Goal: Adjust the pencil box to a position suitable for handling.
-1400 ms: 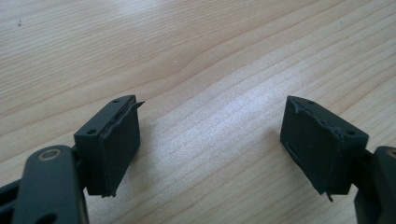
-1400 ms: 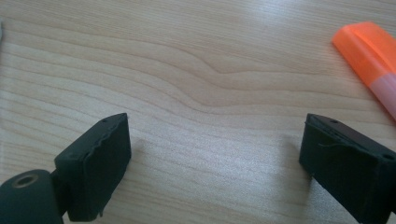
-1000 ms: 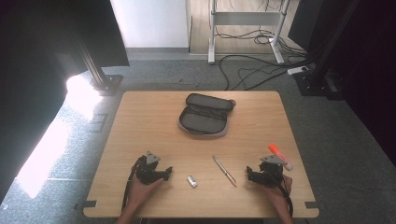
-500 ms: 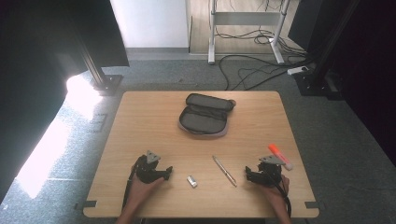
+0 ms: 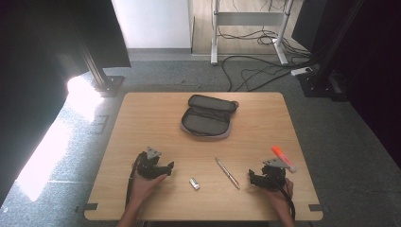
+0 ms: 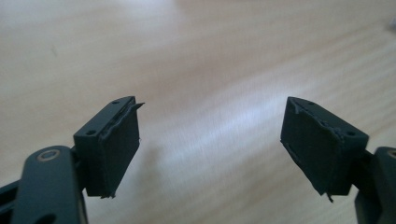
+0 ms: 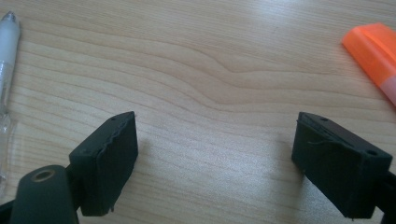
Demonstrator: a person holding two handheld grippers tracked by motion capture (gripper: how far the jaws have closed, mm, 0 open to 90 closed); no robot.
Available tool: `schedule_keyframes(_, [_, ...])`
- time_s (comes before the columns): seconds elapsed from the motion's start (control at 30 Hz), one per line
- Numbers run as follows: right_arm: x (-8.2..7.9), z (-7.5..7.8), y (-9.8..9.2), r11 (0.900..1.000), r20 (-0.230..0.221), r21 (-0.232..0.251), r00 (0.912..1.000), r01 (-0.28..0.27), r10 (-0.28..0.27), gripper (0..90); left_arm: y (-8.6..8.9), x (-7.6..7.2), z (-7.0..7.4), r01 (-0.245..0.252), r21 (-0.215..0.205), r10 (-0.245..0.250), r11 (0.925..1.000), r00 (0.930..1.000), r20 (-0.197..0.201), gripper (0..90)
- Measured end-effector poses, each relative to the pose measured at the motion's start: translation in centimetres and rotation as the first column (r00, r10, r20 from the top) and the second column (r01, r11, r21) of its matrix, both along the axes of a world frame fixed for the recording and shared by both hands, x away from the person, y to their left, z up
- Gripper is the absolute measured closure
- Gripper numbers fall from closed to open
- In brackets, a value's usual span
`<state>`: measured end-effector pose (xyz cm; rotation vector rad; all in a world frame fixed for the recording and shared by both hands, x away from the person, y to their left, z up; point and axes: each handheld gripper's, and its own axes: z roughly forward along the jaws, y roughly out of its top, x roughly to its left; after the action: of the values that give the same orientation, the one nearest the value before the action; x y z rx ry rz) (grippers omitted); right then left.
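Note:
An open grey pencil case (image 5: 208,116) lies at the table's middle back. A silver pen (image 5: 227,173) lies near the front, and a small white eraser (image 5: 194,183) lies to its left. An orange highlighter (image 5: 283,158) rests at the right. My left gripper (image 5: 165,166) sits at the front left, open, with bare wood between its pads (image 6: 119,142). My right gripper (image 5: 254,178) sits at the front right, open and empty. In the right gripper view the pen (image 7: 7,51) is at the left edge and the highlighter (image 7: 373,51) at the upper right.
The wooden table (image 5: 142,123) stands on grey carpet. Black stands, cables and a white desk frame (image 5: 248,28) are on the floor beyond its far edge. A bright sun patch (image 5: 80,90) falls at the left.

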<state>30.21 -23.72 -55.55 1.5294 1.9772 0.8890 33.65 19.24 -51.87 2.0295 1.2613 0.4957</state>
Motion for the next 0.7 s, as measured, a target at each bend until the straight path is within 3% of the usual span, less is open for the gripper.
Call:
schedule_keyframes(0.1, [0.0, 0.0, 0.0, 1.000, 0.000, 0.000, 1.0000, 0.000, 0.000, 14.0, -0.1, 1.2, 1.1, -0.002, -0.014, 0.002, 0.9999, 0.9999, 0.012, 21.8])
schedule_keyframes(0.4, [0.0, 0.0, 0.0, 1.000, 0.003, -0.001, 1.0000, 0.008, -0.008, 14.8, 0.5, 4.2, 2.2, -0.042, -0.053, 0.044, 0.9977, 0.9979, 0.047, 24.0])
schedule_keyframes(0.7, [0.0, 0.0, -0.1, 1.000, 0.002, 0.000, 0.9999, 0.010, -0.010, 15.0, 0.0, 6.3, 2.4, -0.048, -0.059, 0.050, 0.9971, 0.9982, 0.033, 26.0])
